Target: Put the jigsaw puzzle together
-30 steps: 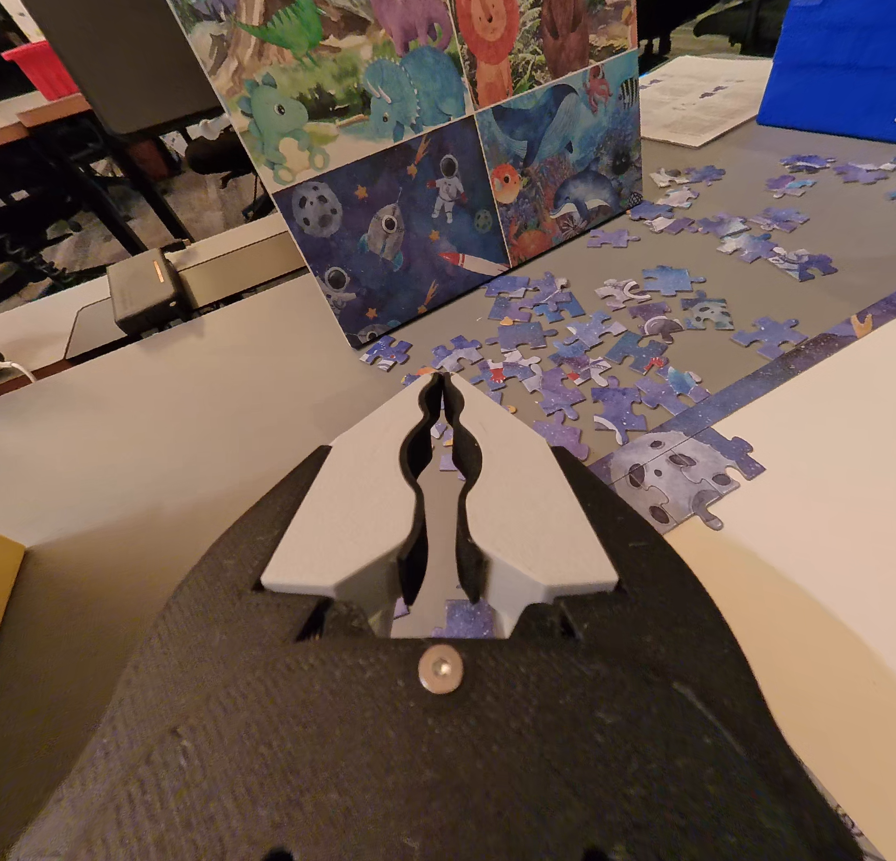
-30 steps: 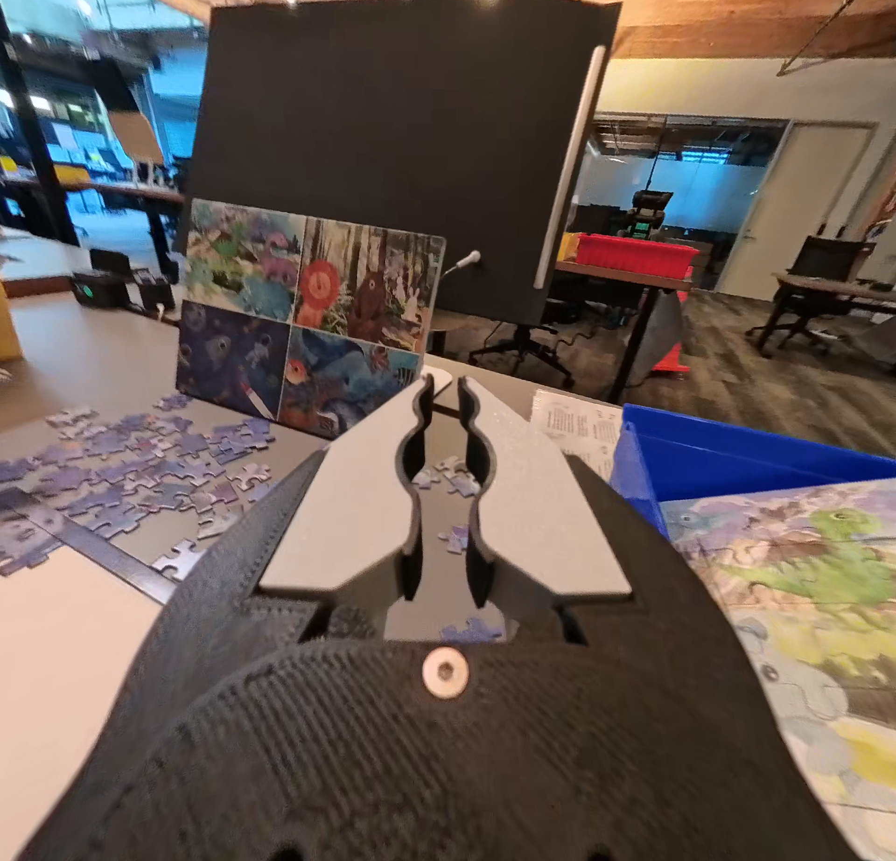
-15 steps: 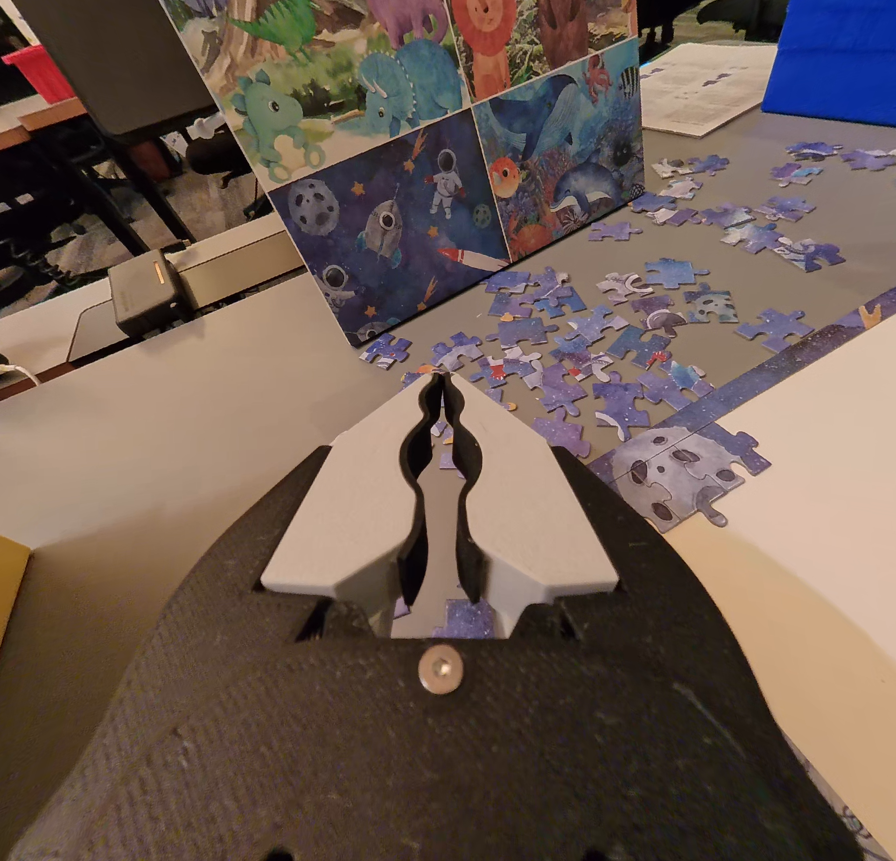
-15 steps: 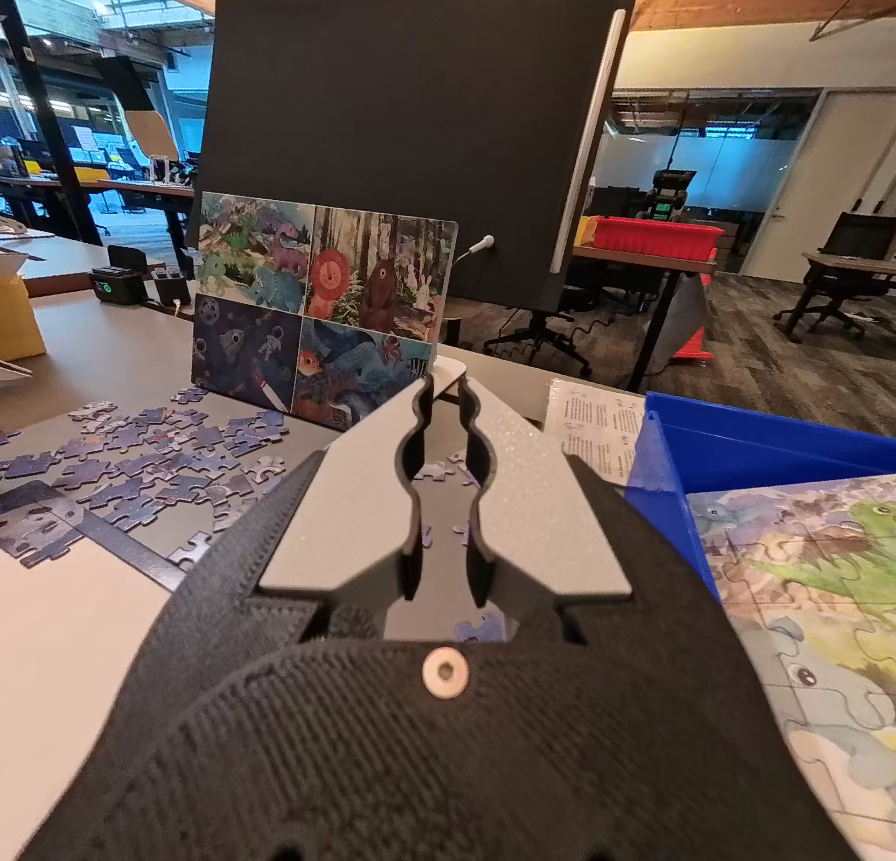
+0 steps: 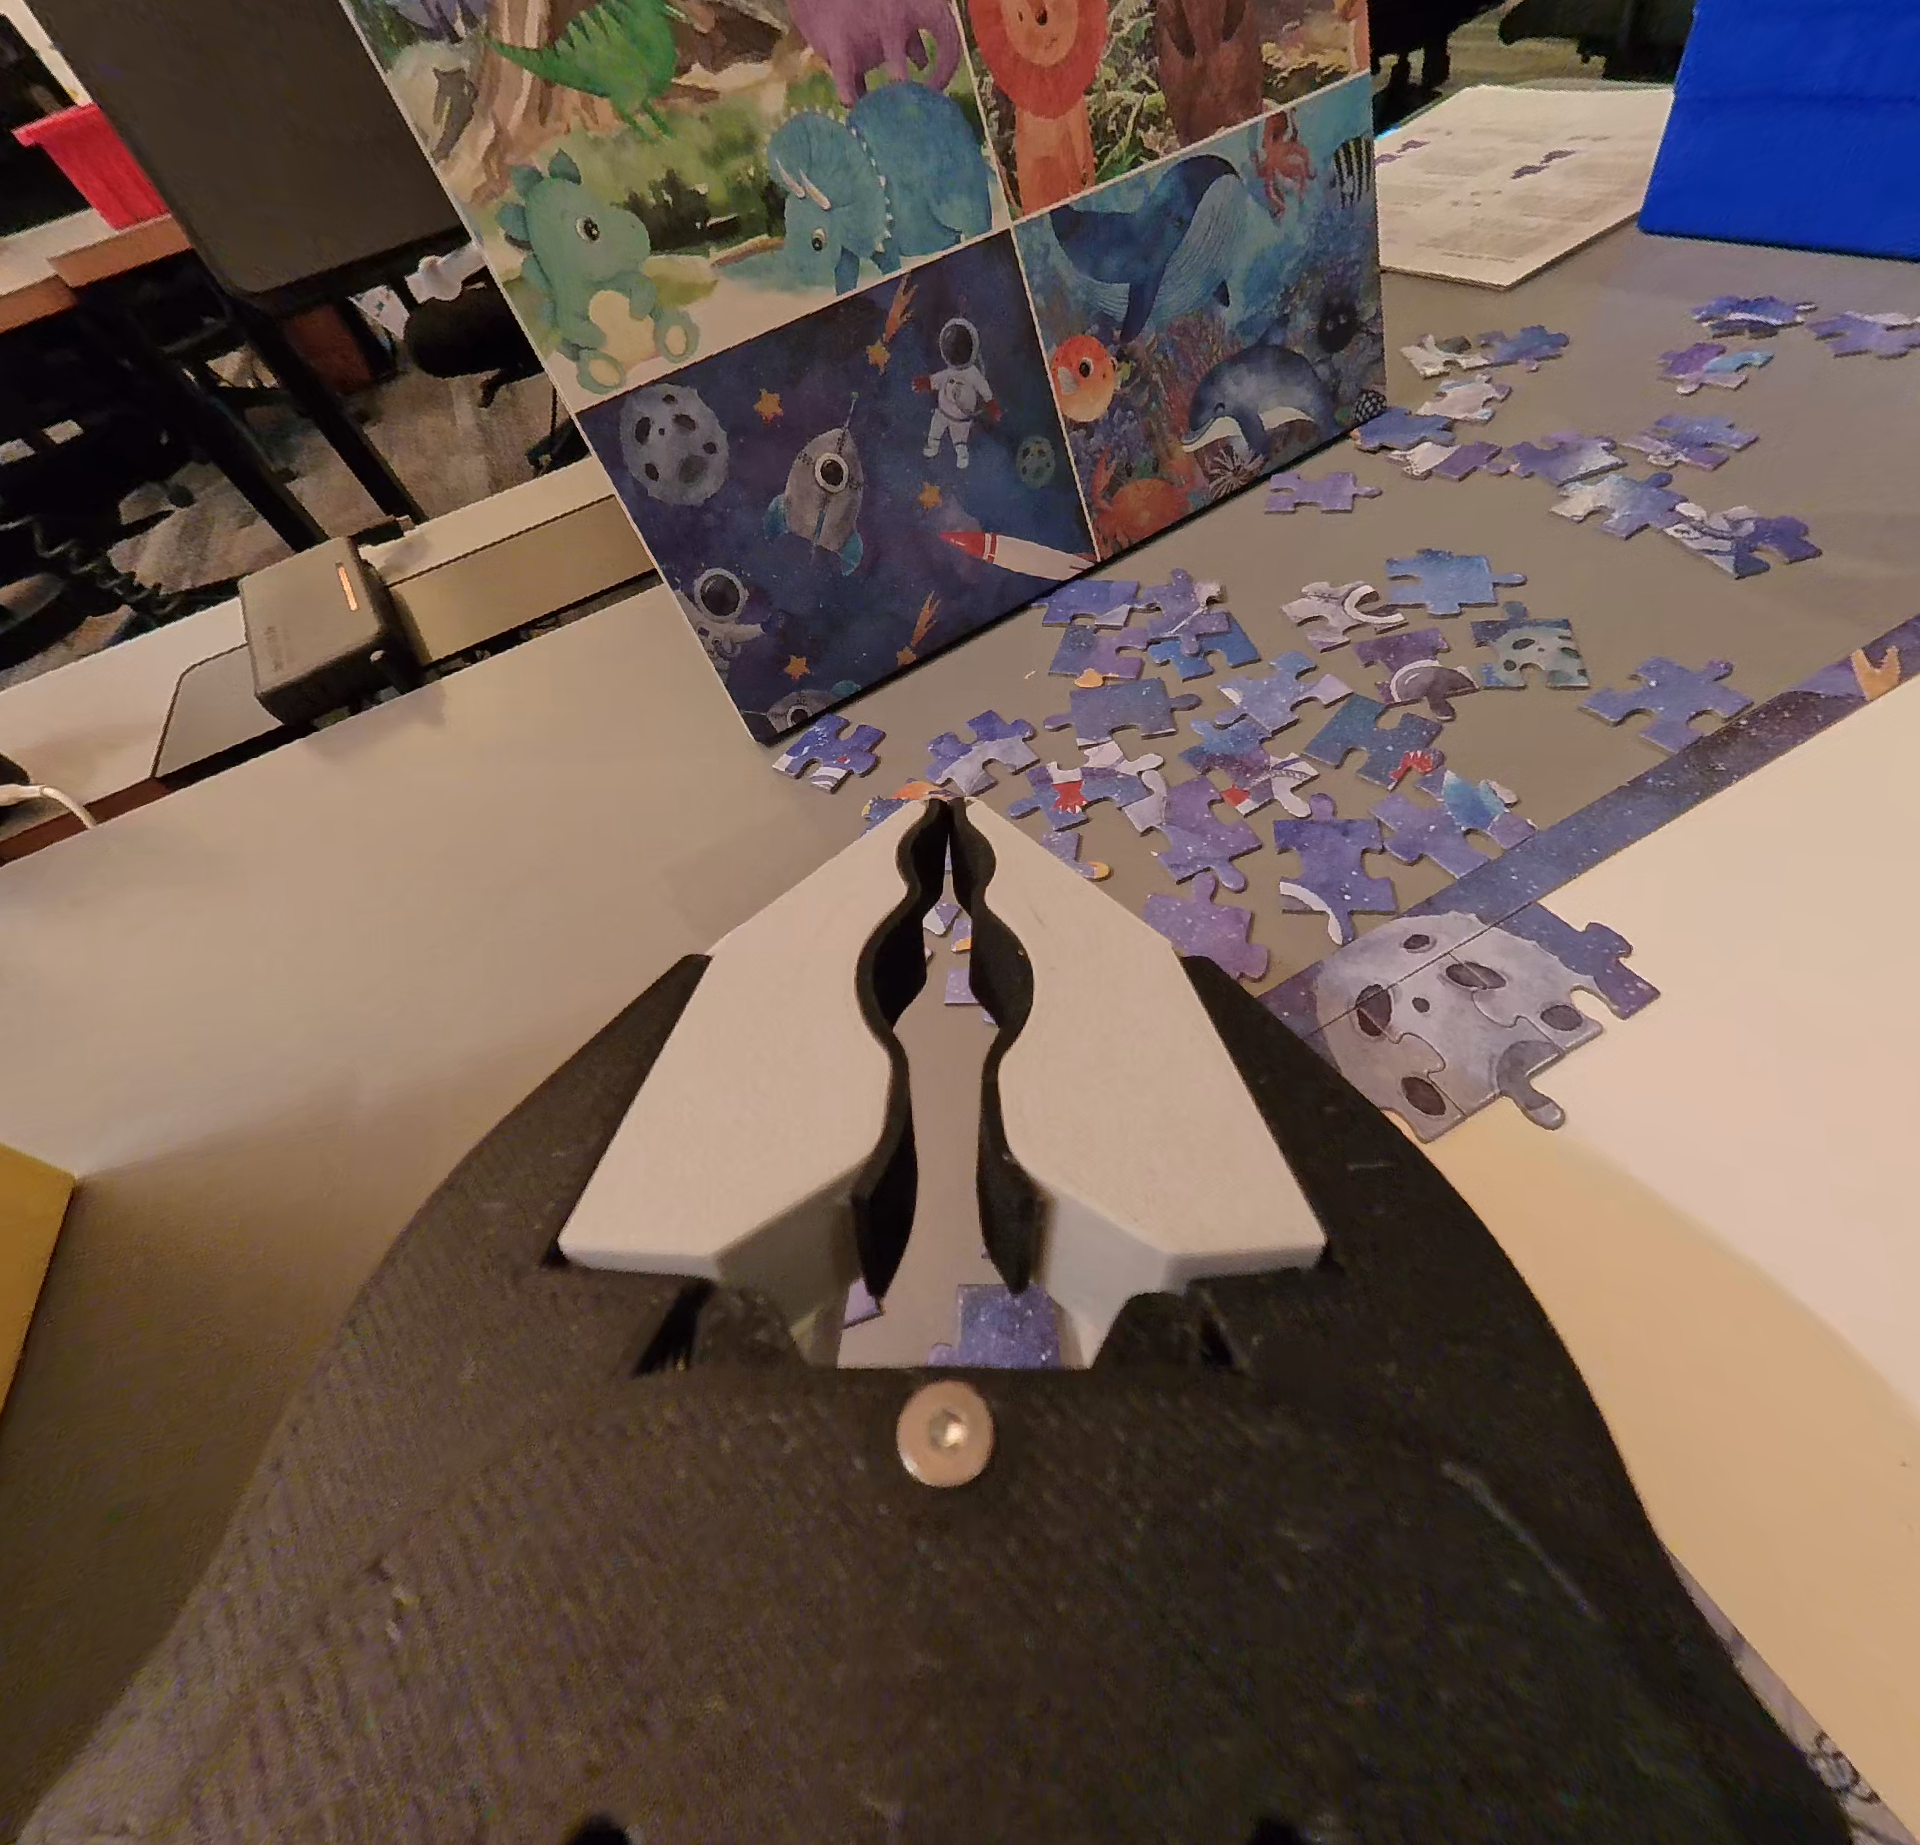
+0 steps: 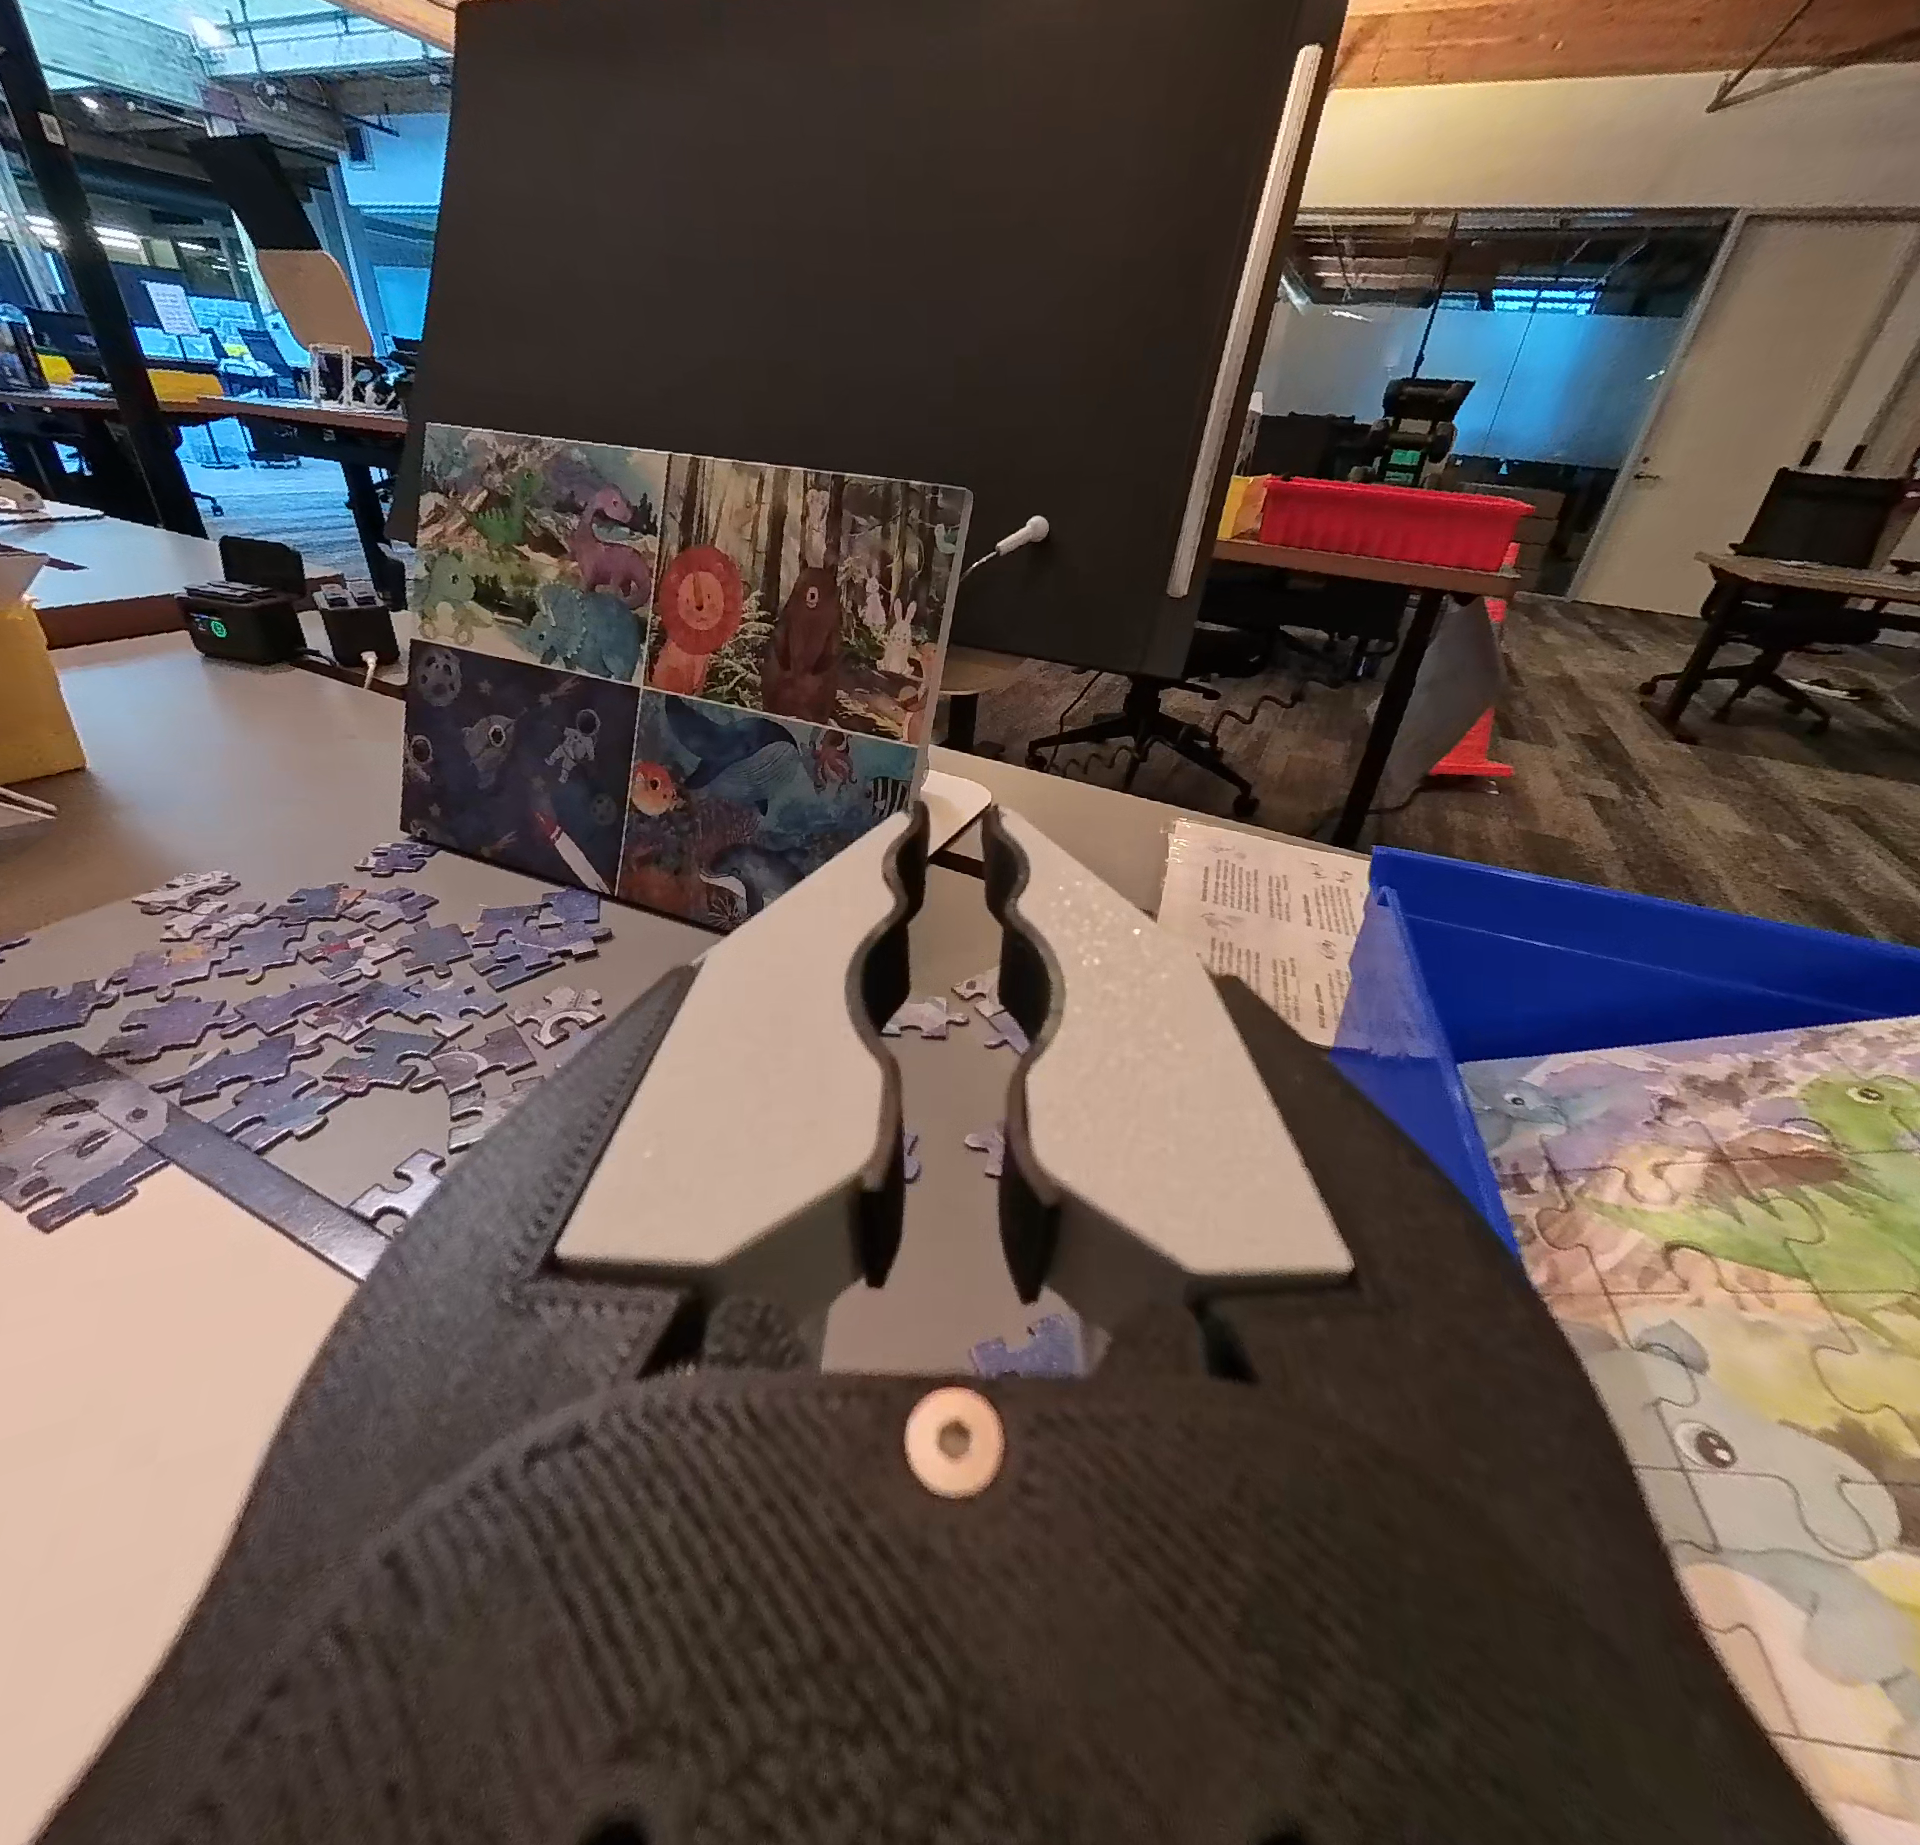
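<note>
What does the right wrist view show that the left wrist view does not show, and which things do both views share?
Only the right wrist view shows the finished dinosaur puzzle, the yellow object, the red bin behind, and the right gripper, slightly open with nothing in it.

Only the left wrist view shows the left gripper, closed with nothing in it, above the loose pieces, and the joined moon pieces from above.

Both show the picture board, the loose pieces, the printed sheet, the blue bin and the table.

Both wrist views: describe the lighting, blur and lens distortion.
Left wrist view: dim, warm light; loose purple jigsaw pieces sharp; grey table edge bows from the wide lens. Right wrist view: brighter, daylight blue at the left; straight black panel leans; black gripper body near the lens looks soft.
</note>
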Motion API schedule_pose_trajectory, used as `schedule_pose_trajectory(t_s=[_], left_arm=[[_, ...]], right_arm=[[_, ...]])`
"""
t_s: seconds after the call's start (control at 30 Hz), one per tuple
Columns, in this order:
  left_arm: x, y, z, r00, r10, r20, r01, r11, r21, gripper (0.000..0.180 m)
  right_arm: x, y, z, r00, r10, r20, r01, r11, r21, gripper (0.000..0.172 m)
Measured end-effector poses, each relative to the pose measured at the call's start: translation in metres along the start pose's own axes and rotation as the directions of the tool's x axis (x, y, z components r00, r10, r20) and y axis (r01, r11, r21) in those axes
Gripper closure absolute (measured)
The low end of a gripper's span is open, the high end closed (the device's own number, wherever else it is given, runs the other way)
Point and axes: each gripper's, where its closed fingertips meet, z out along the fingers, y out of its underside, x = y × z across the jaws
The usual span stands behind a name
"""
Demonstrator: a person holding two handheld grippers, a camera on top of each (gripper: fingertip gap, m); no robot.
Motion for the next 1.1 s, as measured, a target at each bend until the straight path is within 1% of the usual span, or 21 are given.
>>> schedule_pose_trajectory(t_s=[0.57, 0.9, 1.1], left_arm=[[-0.001, -0.002, -0.001, 1.0, -0.008, 0.004, 0.008, 1.0, 0.015, 0.18], [-0.001, -0.002, -0.001, 1.0, -0.007, 0.004, 0.007, 1.0, 0.015, 0.18], [-0.001, -0.002, -0.001, 1.0, -0.008, 0.004, 0.008, 1.0, 0.014, 0.18]], right_arm=[[0.008, -0.011, -0.007, 0.999, 0.009, -0.033, -0.007, 0.999, 0.051, 0.163], [0.006, -0.011, -0.007, 0.998, -0.031, -0.049, 0.033, 0.999, 0.041, 0.163], [0.008, -0.018, -0.011, 0.998, -0.026, -0.062, 0.03, 0.997, 0.073, 0.164]])
